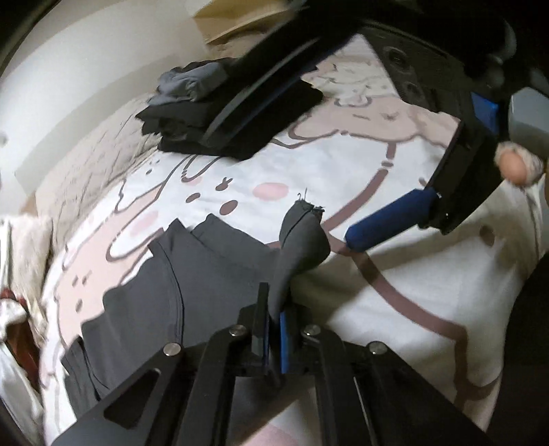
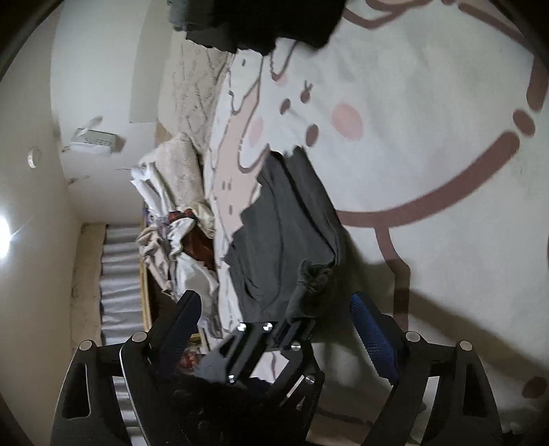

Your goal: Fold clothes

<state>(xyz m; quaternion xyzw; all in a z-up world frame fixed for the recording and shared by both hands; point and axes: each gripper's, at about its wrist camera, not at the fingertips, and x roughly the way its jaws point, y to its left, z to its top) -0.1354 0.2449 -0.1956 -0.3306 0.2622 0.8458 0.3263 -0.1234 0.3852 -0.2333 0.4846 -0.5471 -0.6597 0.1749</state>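
A dark grey T-shirt (image 1: pixel 154 302) lies spread on the cartoon-print bedsheet (image 1: pixel 394 308). My left gripper (image 1: pixel 272 308) is shut on a bunched corner of it, and the pinched cloth (image 1: pixel 302 240) stands up above the pads. In the right wrist view the same shirt (image 2: pixel 284 219) lies ahead, with the left gripper (image 2: pixel 274 336) holding its frayed corner (image 2: pixel 314 278). My right gripper (image 2: pixel 276 305) stands open around that spot, its pads off the cloth. From the left wrist view its blue finger (image 1: pixel 384 223) points at the raised corner.
A stack of folded dark clothes (image 1: pixel 192 113) sits at the far side of the bed, also seen in the right wrist view (image 2: pixel 260 24). A heap of unfolded light laundry (image 2: pixel 171 223) lies at the bed's edge beside the wall. A person's fingertip (image 1: pixel 513 166) shows at right.
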